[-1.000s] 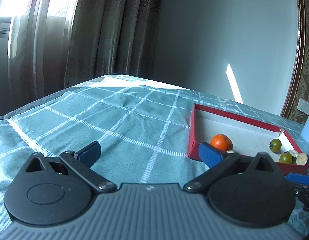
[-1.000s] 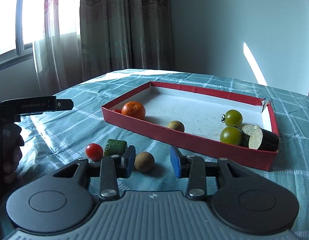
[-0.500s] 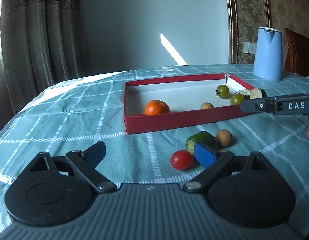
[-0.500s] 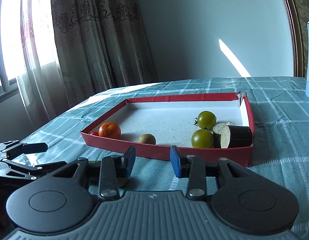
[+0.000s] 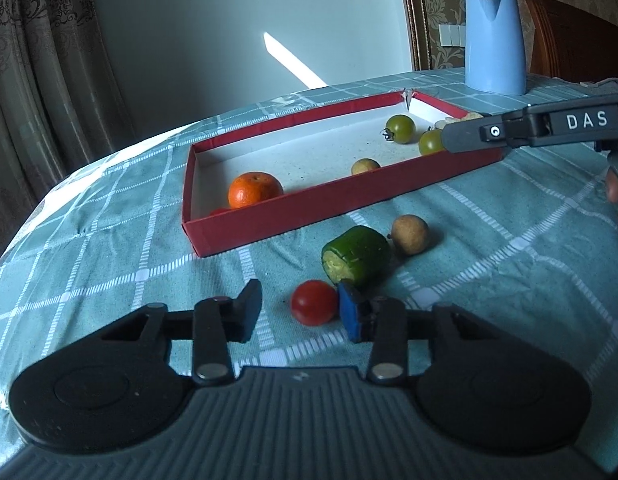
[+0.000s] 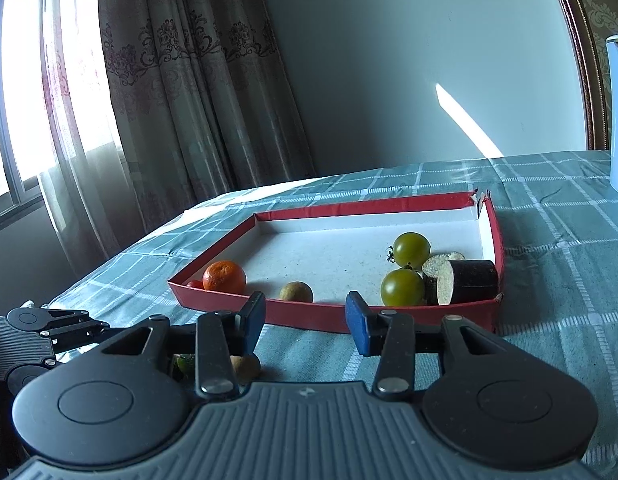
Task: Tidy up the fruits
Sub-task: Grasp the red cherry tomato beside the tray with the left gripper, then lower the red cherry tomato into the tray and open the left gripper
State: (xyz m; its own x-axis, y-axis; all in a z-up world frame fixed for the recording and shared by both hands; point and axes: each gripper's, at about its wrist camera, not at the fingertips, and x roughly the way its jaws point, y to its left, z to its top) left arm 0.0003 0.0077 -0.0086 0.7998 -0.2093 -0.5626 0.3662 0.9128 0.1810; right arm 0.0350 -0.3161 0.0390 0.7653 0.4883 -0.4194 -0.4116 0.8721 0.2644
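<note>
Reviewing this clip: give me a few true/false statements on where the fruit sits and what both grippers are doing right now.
1. The red cherry tomato lies on the tablecloth, outside the red tray. True.
2. The left gripper is shut on the cucumber piece. False: its jaws are open and empty, the tomato just ahead of them.
3. The orange is inside the tray. True.
4. Both green tomatoes lie on the tablecloth. False: they are in the tray beside the eggplant pieces.
5. The right gripper holds a fruit. False: it is open and empty.
</note>
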